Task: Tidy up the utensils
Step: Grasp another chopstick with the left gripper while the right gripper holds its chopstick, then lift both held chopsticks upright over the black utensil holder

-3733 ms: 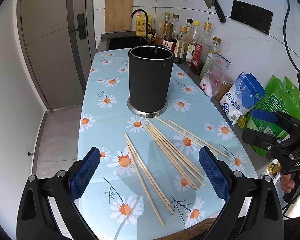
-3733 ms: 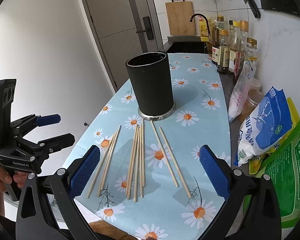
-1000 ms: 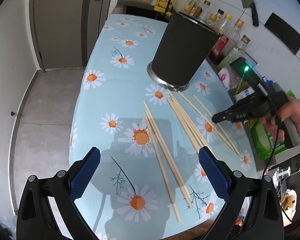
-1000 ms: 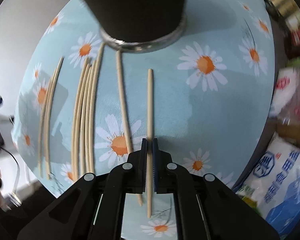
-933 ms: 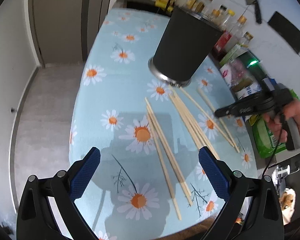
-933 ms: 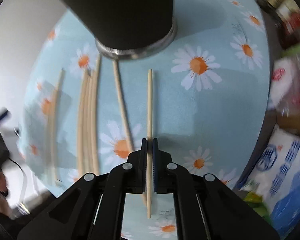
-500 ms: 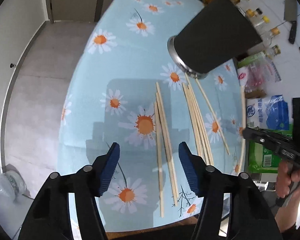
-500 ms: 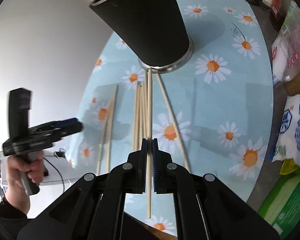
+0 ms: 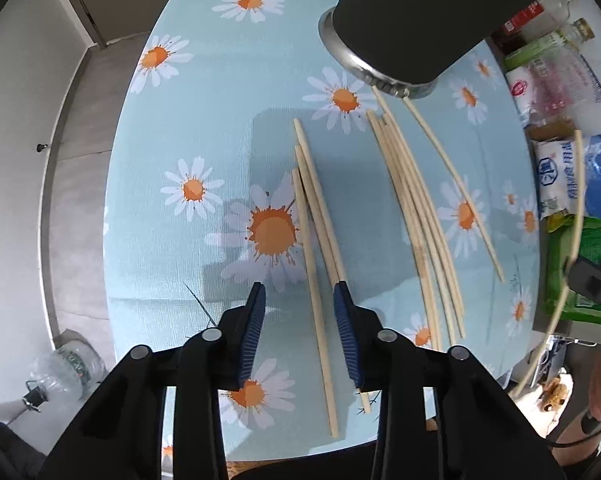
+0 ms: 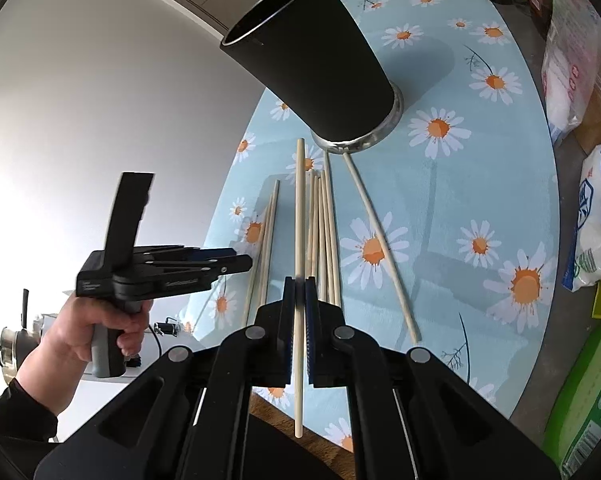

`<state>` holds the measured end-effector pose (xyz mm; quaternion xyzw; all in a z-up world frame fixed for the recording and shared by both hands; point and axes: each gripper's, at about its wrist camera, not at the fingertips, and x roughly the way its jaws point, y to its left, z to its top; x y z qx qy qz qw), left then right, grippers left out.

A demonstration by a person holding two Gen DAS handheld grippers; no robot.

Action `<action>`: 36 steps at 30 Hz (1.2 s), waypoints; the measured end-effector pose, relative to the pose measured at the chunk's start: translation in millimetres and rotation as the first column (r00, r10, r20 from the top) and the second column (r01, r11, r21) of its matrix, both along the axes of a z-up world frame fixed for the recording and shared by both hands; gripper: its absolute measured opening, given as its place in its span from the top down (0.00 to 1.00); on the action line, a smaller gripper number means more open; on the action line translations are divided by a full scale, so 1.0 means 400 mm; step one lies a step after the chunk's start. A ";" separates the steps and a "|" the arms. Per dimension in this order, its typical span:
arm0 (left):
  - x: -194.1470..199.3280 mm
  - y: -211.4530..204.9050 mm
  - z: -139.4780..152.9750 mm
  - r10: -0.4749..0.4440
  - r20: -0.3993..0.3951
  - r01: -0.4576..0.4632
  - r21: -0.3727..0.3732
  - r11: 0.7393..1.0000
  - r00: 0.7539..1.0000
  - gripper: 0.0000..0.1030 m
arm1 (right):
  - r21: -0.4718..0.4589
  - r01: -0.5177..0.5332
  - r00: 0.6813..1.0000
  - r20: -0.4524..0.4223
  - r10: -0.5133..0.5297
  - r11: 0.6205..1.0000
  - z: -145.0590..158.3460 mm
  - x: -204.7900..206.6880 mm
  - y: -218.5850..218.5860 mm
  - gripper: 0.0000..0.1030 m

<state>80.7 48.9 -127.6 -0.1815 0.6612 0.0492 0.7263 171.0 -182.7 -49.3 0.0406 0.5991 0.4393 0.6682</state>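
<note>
Place: home kitchen
Evidence: sauce bottles [image 9: 540, 26], food bags [image 9: 568, 176] far right; daisy tablecloth [image 9: 204, 128] on counter

1. The tabletop [image 9: 148, 184] wears a pale blue cloth printed with white daisies with orange centres and thin dark stems
2. The chopsticks [image 9: 416, 204] are plain pale wood, a light tan
3. The holder [image 10: 312, 68] is matt black with a shiny silver ring at its base
4. The left claw [image 9: 299, 312] is black with ribbed dark blue pads [image 9: 256, 320]
5. The right claw [image 10: 299, 292] is black too, its pads [image 10: 309, 320] the same blue, and the chopstick in it [image 10: 299, 216] is the same pale tan
6. A bag [image 9: 568, 176] beside the cloth is white and blue with blue print
7. Another bag [image 10: 580, 400] is bright green
</note>
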 end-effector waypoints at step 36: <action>0.000 0.042 0.017 0.072 0.032 -0.072 0.000 0.997 0.997 0.96 | 0.037 -0.003 1.000 0.005 0.003 0.999 0.015 -0.042 0.082 0.94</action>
